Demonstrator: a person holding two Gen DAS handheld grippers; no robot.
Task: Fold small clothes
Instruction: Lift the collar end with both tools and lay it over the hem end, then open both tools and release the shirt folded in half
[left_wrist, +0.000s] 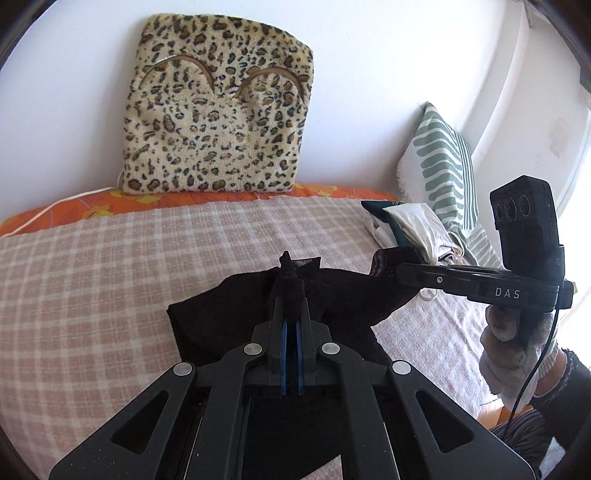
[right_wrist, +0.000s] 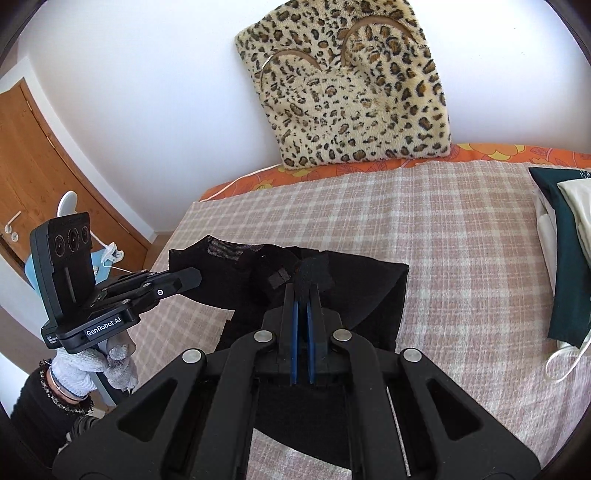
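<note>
The left gripper (left_wrist: 291, 291) pinches the black cloth (left_wrist: 207, 317) tight. The right gripper (right_wrist: 303, 286) pinches it too. White and green clothes (left_wrist: 402, 225) sit on the bed (left_wrist: 110, 266) at 2 o'clock.

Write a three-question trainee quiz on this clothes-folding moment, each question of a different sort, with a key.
1. True or false: both the left gripper and the right gripper have their jaws shut on the black garment.
2. Multiple choice: what leans against the wall at the head of the bed? A) a leopard-print cushion B) a wooden chair C) a mirror
3. Fill in: the pile of other clothes lies on the checked blanket beside a cushion patterned green and ____.

Key: 1 true; 2 A; 3 white.
</note>
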